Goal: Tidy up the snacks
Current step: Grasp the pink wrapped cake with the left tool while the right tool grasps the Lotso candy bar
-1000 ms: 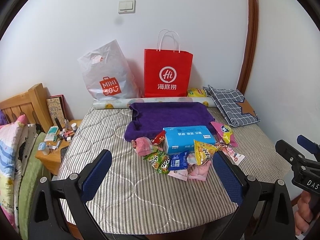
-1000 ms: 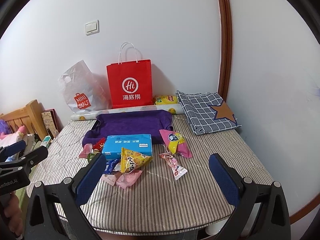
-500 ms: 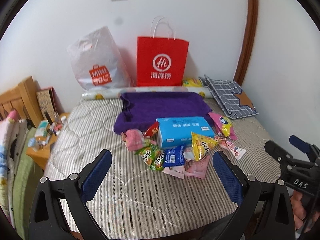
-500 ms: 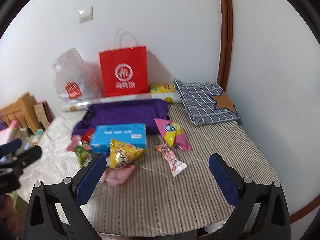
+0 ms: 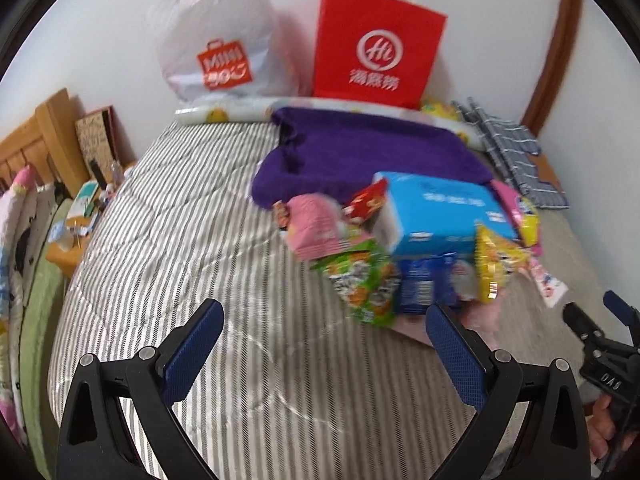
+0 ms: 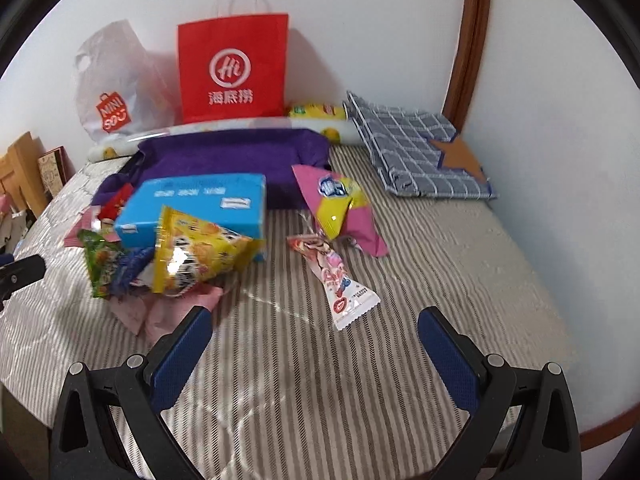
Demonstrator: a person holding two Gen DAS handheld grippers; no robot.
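Striped bed, snack pile before purple cloth, red bag.

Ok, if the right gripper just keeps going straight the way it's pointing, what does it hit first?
Probably the long pink-and-white candy packet, lying alone on the striped bedcover between the open jaws of the right gripper. Beyond it lies the pink-and-yellow snack bag. Depth is uncertain in this fisheye view.

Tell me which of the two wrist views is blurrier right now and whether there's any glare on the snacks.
Left wrist view: clearly blurrier, the blue box and green snack packet smeared by motion. Right wrist view: sharper, with a bright glare patch on the yellow chip bag. Both views: fisheye bending at the edges.
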